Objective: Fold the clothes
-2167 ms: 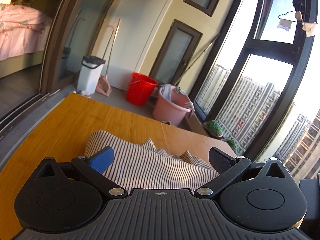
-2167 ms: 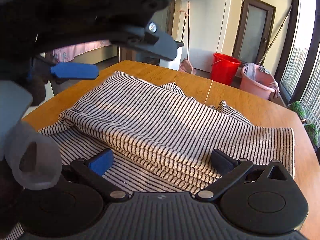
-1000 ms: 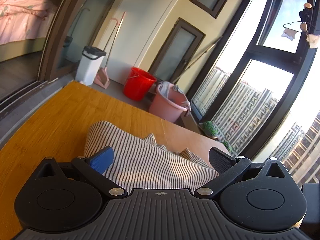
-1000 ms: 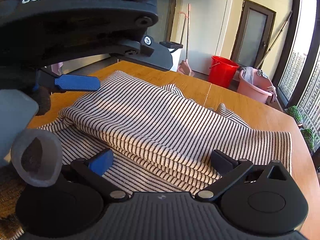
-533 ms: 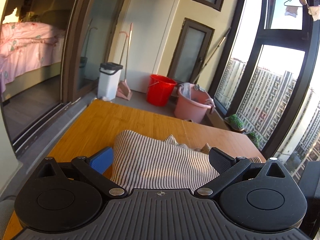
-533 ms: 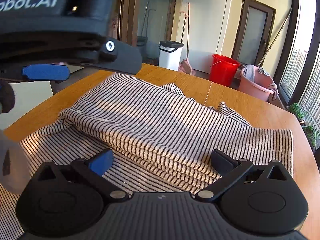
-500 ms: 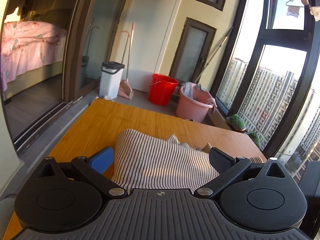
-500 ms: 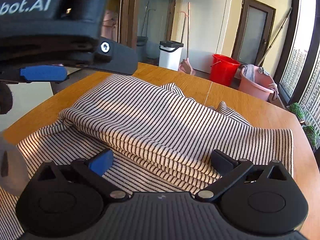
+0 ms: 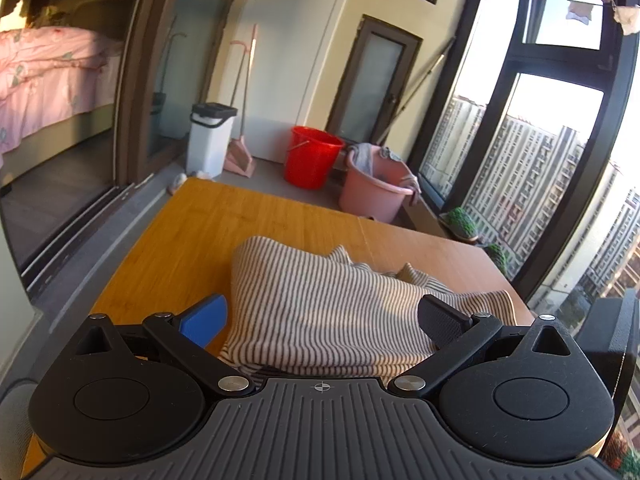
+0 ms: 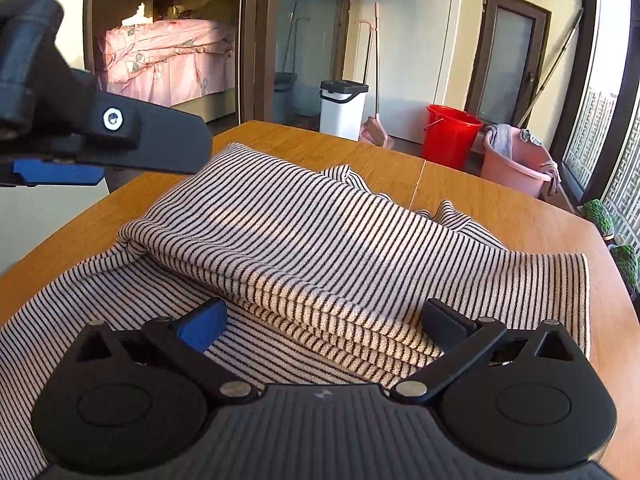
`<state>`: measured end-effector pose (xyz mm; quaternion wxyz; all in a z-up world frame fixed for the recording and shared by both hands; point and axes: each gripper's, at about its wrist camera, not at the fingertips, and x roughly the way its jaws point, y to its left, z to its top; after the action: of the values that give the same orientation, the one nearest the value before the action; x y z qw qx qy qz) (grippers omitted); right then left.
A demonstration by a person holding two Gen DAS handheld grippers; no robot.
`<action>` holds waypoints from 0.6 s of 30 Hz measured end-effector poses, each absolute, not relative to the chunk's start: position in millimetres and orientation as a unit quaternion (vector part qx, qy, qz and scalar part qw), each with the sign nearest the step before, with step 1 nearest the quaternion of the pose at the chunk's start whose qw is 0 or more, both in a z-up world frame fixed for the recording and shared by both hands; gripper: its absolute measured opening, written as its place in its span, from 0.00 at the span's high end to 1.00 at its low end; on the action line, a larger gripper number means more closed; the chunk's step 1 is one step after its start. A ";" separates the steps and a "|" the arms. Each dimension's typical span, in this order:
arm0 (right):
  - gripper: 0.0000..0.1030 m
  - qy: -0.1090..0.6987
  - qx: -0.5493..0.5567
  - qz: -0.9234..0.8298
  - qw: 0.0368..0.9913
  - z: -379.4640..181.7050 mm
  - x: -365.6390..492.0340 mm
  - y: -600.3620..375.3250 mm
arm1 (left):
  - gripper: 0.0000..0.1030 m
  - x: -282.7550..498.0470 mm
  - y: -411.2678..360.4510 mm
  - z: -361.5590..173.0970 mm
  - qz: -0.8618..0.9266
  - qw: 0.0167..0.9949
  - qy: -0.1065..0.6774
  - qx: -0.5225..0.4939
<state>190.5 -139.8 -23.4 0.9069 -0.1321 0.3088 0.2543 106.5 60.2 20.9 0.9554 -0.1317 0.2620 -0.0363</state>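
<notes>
Since the earlier frame, the left gripper (image 10: 56,168) had lifted up and away to the left, jaws spread and empty. A half-folded striped garment (image 10: 320,248) lay on the wooden table (image 10: 500,216), with the right gripper (image 10: 324,320) open at its layered edge. Closing there might catch only some layers and drag the fold apart.

Wooden table (image 10: 500,216), seam running down the top. Striped garment (image 10: 320,240) lies folded on it. Layers stacked.

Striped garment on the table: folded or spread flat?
Partly folded: the striped garment has layers doubled over a bottom layer spread on the wooden table.
</notes>
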 end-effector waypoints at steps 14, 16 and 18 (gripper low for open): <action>0.00 0.343 -0.161 0.337 0.862 -9.8 195.3 -151.0 | 0.00 143.4 53.3 4.3 -0.115 0.946 0.279 -0.120; 0.00 0.341 -0.146 0.341 0.864 -8.2 194.3 -155.7 | 0.00 147.1 54.0 4.8 -0.121 0.946 0.275 -0.123; 0.00 0.337 -0.115 0.351 0.866 -3.7 193.0 -167.8 | 0.00 149.5 54.8 6.1 -0.124 0.945 0.275 -0.124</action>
<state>193.0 -167.8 -3.7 0.8663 -0.1153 0.3365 0.3507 149.5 54.8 6.1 0.9451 -0.1244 0.2753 -0.1244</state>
